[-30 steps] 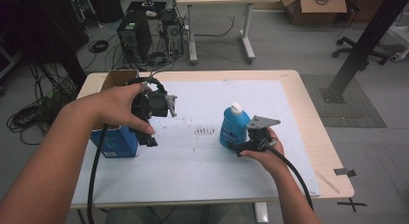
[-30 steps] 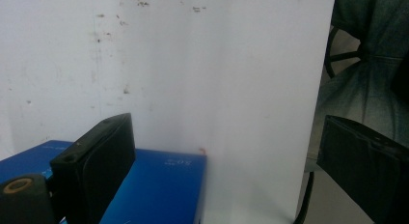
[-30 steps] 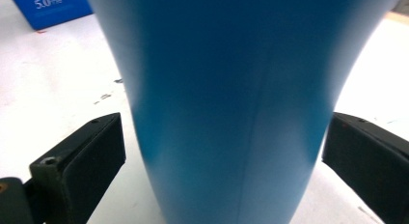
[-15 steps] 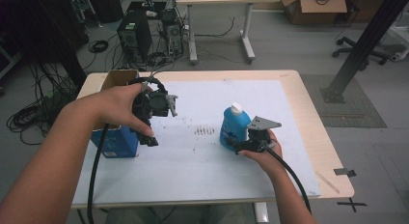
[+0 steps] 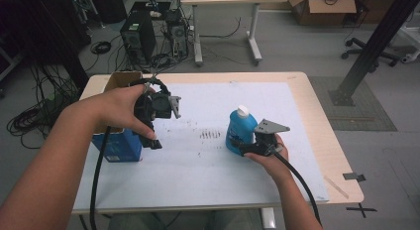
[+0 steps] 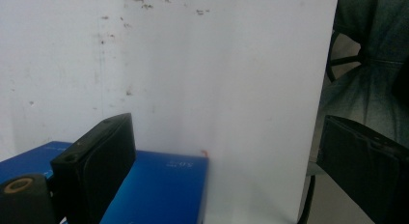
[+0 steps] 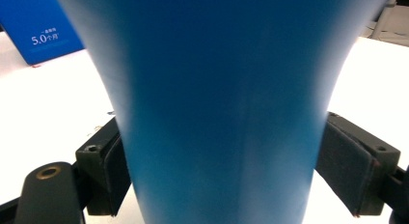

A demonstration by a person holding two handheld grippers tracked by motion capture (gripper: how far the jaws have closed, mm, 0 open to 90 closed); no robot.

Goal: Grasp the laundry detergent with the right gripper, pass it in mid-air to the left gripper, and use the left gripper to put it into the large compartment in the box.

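Blue bottle [image 5: 241, 129] between right tongs [image 5: 246, 149]

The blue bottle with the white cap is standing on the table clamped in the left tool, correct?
Not quite. The blue bottle stands on the table clamped in the right tool, not the left. The right gripper view shows its jaws against both sides of the bottle; the left tool is open above the blue box.
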